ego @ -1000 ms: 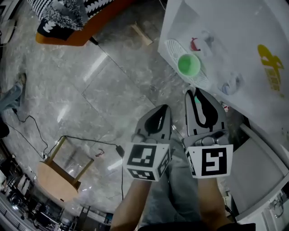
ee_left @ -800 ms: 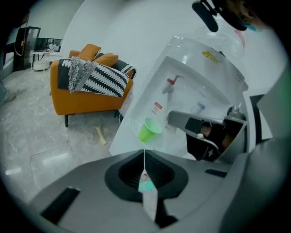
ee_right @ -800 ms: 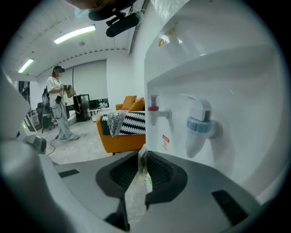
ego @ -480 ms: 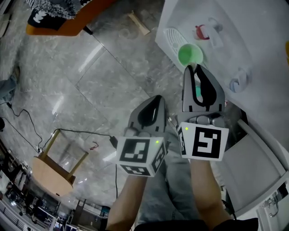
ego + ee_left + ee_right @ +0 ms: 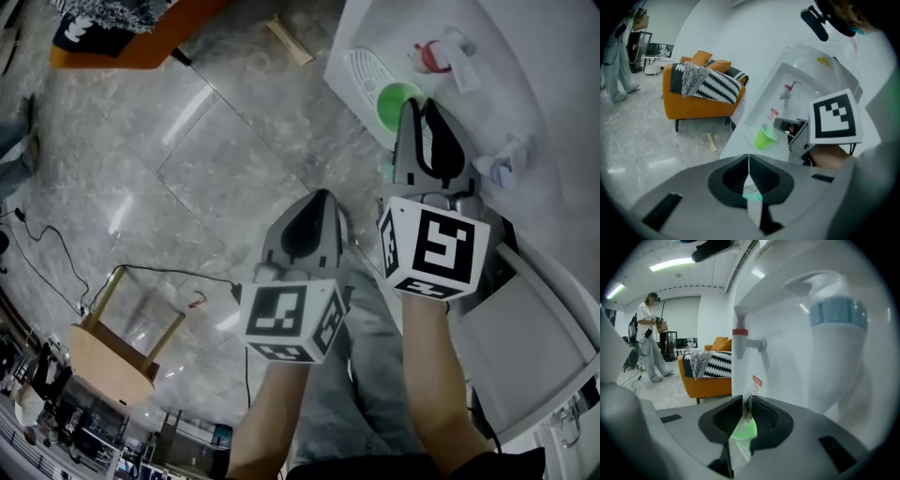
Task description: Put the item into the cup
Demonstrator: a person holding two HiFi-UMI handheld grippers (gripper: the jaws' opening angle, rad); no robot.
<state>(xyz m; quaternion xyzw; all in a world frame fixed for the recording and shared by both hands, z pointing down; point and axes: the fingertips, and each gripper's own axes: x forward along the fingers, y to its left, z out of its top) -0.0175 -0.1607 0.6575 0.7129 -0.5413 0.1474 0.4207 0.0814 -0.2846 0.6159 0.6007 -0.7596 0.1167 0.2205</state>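
Hanging pinched between the closed jaws of the right gripper [image 5: 744,401], the item [image 5: 746,411] looks like a thin, clear sachet with something dark in its upper end; what it contains cannot be told. Directly beyond it, through the jaws, shows the green cup [image 5: 742,430]. In the head view the right gripper's tips lie over the near rim of that cup, which stands upright on the ribbed drip tray [image 5: 359,71] of a white water dispenser [image 5: 534,66], below its red tap [image 5: 739,332]. The left gripper [image 5: 317,199] hangs beside the right one, lower and out over the grey marble floor [image 5: 206,178], its jaws pressed together on nothing. Behind stands an orange sofa [image 5: 693,107] with a striped throw.
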